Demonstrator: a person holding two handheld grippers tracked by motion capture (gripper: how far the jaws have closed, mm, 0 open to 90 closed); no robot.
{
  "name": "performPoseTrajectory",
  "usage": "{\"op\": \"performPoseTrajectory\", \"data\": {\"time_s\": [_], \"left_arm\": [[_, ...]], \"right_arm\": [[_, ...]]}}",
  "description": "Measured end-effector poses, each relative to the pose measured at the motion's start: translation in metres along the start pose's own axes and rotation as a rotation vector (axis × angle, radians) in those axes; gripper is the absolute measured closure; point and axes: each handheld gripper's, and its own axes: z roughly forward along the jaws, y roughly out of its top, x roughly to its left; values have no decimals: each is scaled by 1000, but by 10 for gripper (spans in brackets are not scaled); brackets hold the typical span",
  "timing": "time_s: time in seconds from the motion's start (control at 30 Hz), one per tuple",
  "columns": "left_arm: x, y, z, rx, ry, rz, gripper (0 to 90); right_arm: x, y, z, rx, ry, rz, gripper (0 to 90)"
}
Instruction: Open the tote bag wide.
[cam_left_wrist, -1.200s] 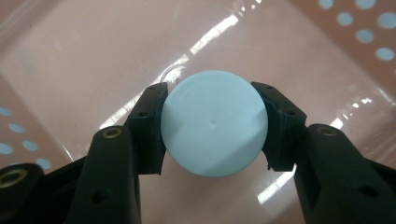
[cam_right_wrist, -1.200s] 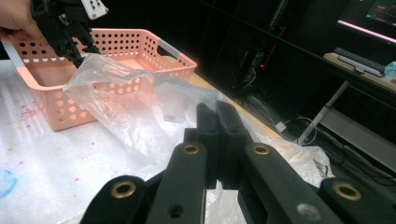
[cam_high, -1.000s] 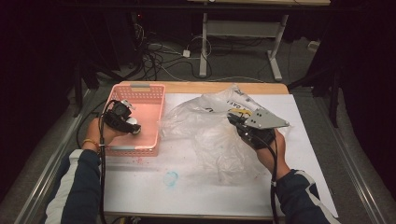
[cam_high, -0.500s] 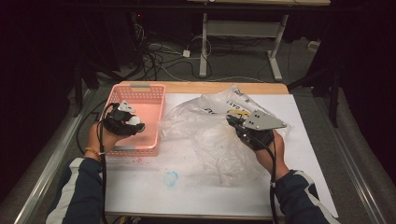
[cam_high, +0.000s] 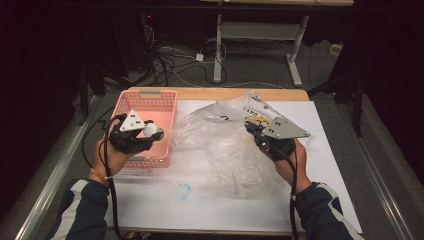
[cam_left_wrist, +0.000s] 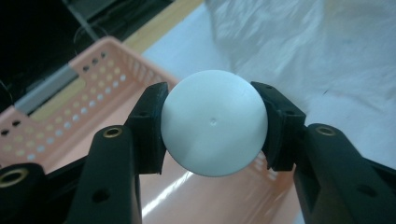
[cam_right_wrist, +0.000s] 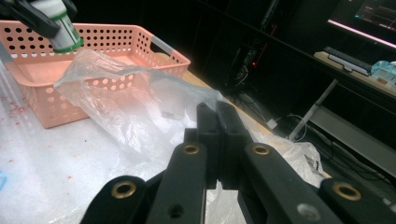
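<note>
Clamping a white, round-ended plastic bottle (cam_left_wrist: 214, 123), my left gripper (cam_high: 134, 132) hovers over the pink perforated plastic basket (cam_high: 162, 100), directly beneath; my right gripper (cam_right_wrist: 217, 140) pinches the clear plastic bag (cam_high: 225, 135).

— That basket (cam_high: 150, 107), plastic? 
— Yes, pink perforated plastic, glossy inside. The bag (cam_high: 225, 135) at three o'clock of it is thin, crinkled clear film. 
— And the white cap (cam_left_wrist: 214, 122)? 
— Smooth matt plastic, between matt black jaws with brass-looking inserts. Table (cam_high: 200, 200) is white, stained, wood-edged.
</note>
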Motion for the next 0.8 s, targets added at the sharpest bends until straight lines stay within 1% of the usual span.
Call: {"op": "performPoseTrajectory", "data": {"time_s": [0.1,0.17,0.27,0.33,0.4,0.47,0.53,0.67,0.7,0.8], "left_arm": [[-15,10,-5,-42,-18,45,485],[-25,16,-6,-70,-42,70,485],[-43,27,-1,-96,-74,118,485],[-55,34,5,-105,-92,152,485],[-65,40,12,-107,-116,181,485],[-74,43,21,-108,-134,199,485],[-81,45,30,-111,-157,204,485],[-97,46,54,-110,-180,220,485],[-101,46,60,-106,-192,219,485],[-110,46,80,-89,-211,226,485]], "right_arm": [[1,0,0,1,1,0,900],[2,1,1,1,1,-1,900],[3,1,2,8,-1,12,900],[5,0,3,9,4,9,900],[6,1,3,10,6,5,900],[7,1,3,6,9,4,900],[8,1,2,0,14,9,900],[9,1,3,-1,29,19,900],[9,1,3,-1,31,18,900],[10,2,2,-5,32,18,900]]}}
